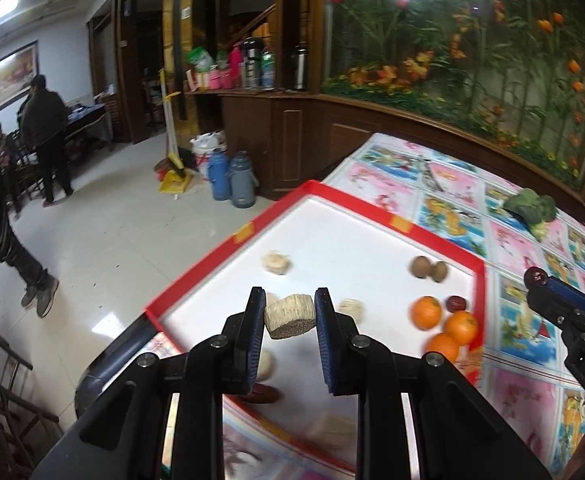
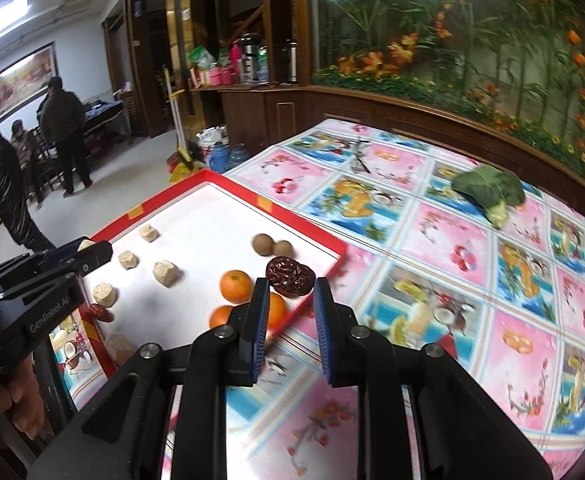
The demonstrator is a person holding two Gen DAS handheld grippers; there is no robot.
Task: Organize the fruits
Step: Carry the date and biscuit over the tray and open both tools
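Left wrist view: the left gripper (image 1: 289, 312) pinches a pale, ridged chunk (image 1: 289, 317) between its blue-padded fingers (image 1: 253, 332), held above a red-rimmed tray (image 1: 372, 200) with a white floor. In the tray lie another pale chunk (image 1: 276, 263) toward the far side, two brown round fruits (image 1: 429, 268) touching each other near the right rim, three oranges (image 1: 444, 326) bunched in the near right corner, and a dark red date (image 1: 456, 304) just beside the oranges. A second date (image 1: 261, 394) shows under the left finger. The tray sits on a table (image 1: 532, 320) covered with a pink and blue pictured cloth; a green leafy vegetable (image 1: 532, 210) lies well apart on the cloth. The right gripper (image 1: 535, 278) enters from the right edge, pinching something dark red at its tip.

Right wrist view: the right gripper (image 2: 291, 286) pinches a dark red wrinkled date (image 2: 290, 276) between its fingers (image 2: 258, 320), over the tray's (image 2: 276, 208) right rim. The oranges (image 2: 235, 287) sit just left of it, the two brown fruits (image 2: 271, 246) beyond. Four pale chunks (image 2: 166, 273) lie scattered on the tray's left half, with a date (image 2: 101, 313) at the near left rim. The left gripper (image 2: 88, 246), held by a hand (image 2: 0, 400), hangs over the left rim, pinching a pale piece. The vegetable (image 2: 488, 192) rests far off on the table (image 2: 492, 300).
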